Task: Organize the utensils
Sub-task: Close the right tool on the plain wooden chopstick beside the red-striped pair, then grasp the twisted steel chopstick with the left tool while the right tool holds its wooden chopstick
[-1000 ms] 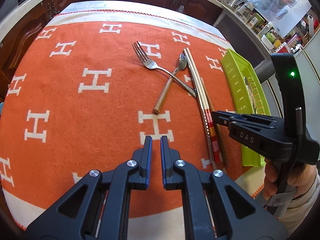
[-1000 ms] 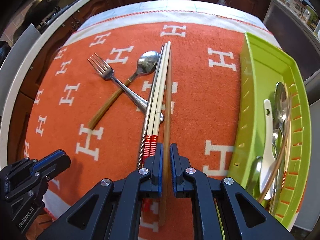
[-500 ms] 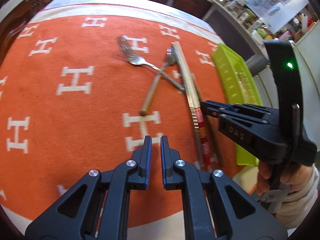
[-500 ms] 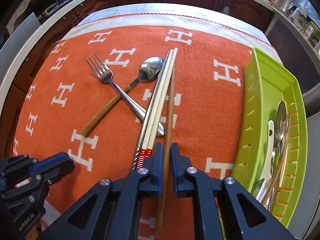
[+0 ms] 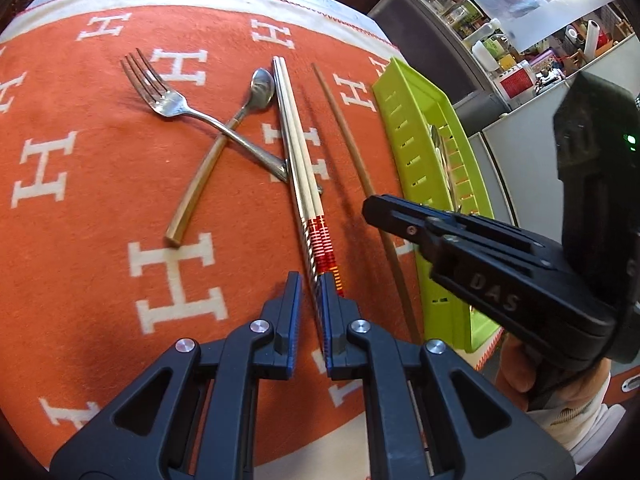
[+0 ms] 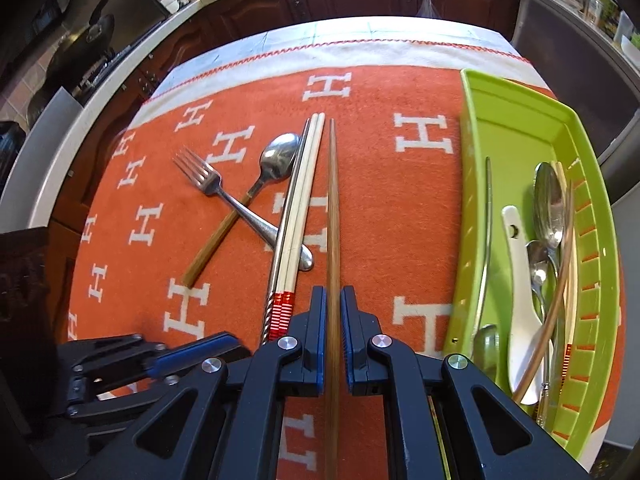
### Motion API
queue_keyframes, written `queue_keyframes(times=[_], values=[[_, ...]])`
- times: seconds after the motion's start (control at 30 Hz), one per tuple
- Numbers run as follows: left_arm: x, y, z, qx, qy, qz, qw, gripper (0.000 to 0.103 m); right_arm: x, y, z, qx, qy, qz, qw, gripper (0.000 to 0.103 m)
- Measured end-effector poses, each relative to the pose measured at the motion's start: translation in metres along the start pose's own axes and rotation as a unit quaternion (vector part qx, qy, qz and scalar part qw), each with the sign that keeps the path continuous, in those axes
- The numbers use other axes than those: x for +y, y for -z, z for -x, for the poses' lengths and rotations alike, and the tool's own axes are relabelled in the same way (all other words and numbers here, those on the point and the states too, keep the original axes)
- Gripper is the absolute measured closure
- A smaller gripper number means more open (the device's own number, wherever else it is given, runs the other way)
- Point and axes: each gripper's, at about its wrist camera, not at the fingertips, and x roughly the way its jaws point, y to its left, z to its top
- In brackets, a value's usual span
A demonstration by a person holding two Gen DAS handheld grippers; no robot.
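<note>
- Sorting loose cutlery off the orange blanket with white H letters (image 6: 400, 216) into the lime-green slotted plastic tray (image 6: 516, 128) is the step I judge to be in hand; several spoons and chopsticks already lie in it.
- My right gripper (image 6: 332, 320) looks clamped on the plain brown wooden chopstick (image 6: 332, 200), its jaws nearly together with the stick running straight between them and pointing away from me.
- My left gripper (image 5: 310, 304) has its jaws nearly together too; the metal chopstick with the spiral end (image 5: 314, 280) runs into the gap, but I cannot tell whether the pads actually press on it.
- 2 pale chopsticks with red-striped ends (image 5: 300, 160) lie touching that metal one, over the tail of the steel fork (image 5: 172, 100), which crosses the wooden-handled spoon (image 5: 224, 140).
- Next, I judge, the brown stick needs carrying right, over the tray's near wall, before release.
- Tray sits just right of the sticks.
</note>
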Motion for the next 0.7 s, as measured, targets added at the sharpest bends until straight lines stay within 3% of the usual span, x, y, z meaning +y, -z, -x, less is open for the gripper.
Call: queue_keyframes(times=[0.7], values=[[-0.004,-0.018,-0.012,-0.003,-0.037,0.006,0.9993,0.098,-0.056,-0.012,0.078,-0.099,-0.046,-0.057,0.992,0.096]])
